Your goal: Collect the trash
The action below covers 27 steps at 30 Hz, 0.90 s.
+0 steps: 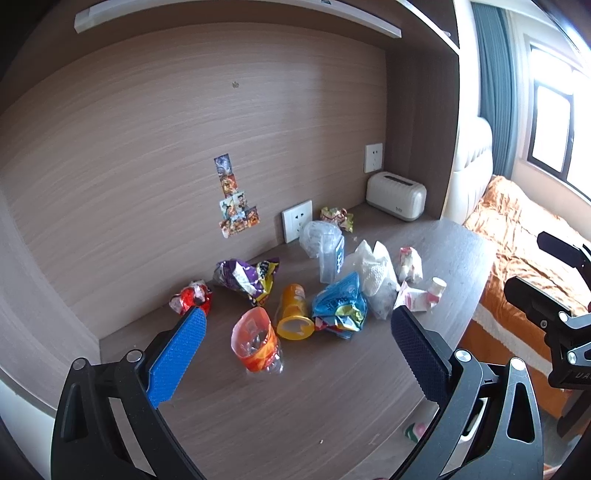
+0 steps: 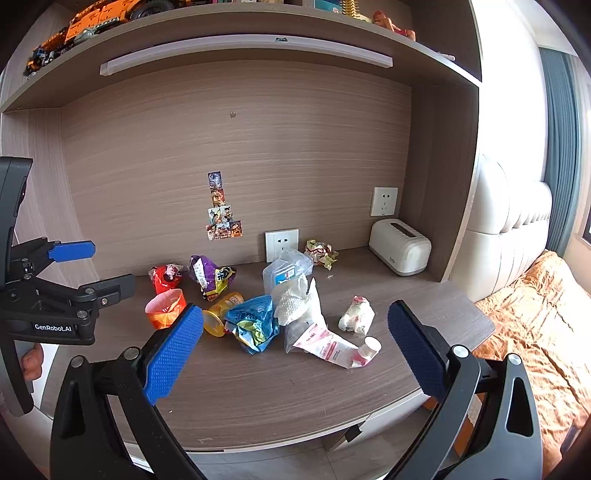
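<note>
Trash is all over the desk, nothing picked up yet, no bin in sight in either view. Left to right: red wrapper, purple bag, cut orange bottle, yellow can on its side, blue bag, clear tub, white wad, pink tube, small white wrapper, and a crumpled wrapper back by the outlet.

Left gripper is spread wide and empty, hanging over the orange bottle and can. Right gripper is wide open too, empty, lined up roughly over the blue bag and tube.

If I were doing this I'd start with the near stuff: orange bottle on the left, tube on the right. Pinch crinkly bags at a bunched fold, not a flat face, or they'll slip. The can may roll, so come at it across its body.

Right view shows the shelf with toys, plus the left gripper from the side and a bit of fingers holding it. Left view shows the window and more of the bed.
</note>
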Each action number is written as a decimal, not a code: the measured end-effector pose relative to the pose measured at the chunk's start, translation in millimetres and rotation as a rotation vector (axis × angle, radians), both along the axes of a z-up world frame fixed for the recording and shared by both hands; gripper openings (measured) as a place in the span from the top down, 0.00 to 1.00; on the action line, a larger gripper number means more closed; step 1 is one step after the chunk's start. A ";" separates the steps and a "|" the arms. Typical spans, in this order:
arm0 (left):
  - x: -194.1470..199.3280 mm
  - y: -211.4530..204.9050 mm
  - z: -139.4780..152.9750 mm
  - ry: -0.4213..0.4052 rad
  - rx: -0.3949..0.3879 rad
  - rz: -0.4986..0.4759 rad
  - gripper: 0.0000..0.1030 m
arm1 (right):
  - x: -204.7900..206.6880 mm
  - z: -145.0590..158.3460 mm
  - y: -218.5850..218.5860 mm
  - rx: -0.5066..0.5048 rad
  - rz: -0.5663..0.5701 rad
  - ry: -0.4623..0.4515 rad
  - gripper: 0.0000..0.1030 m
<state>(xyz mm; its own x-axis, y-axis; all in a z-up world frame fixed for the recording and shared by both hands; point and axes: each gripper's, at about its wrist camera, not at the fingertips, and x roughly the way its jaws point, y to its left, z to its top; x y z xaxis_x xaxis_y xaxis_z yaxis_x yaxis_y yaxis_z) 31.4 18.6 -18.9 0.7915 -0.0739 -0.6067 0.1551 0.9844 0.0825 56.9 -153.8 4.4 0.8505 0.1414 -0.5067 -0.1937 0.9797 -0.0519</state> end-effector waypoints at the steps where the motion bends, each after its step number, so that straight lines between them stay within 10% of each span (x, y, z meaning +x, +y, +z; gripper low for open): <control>1: 1.0 0.6 0.2 0.002 -0.002 -0.001 0.04 | 0.4 -0.1 1.0 -0.001 0.001 0.000 0.03; 27: 7.5 15.8 -11.6 -0.006 -0.031 0.032 0.04 | 12.8 -9.2 10.1 0.028 0.009 0.033 0.03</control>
<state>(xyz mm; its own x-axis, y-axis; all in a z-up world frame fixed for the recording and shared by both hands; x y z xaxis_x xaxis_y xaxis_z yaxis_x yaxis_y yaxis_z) 39.0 34.4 -30.5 0.7974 -0.0672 -0.5997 0.1234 0.9909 0.0530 69.7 -143.6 -4.7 0.8321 0.1636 -0.5299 -0.2041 0.9788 -0.0183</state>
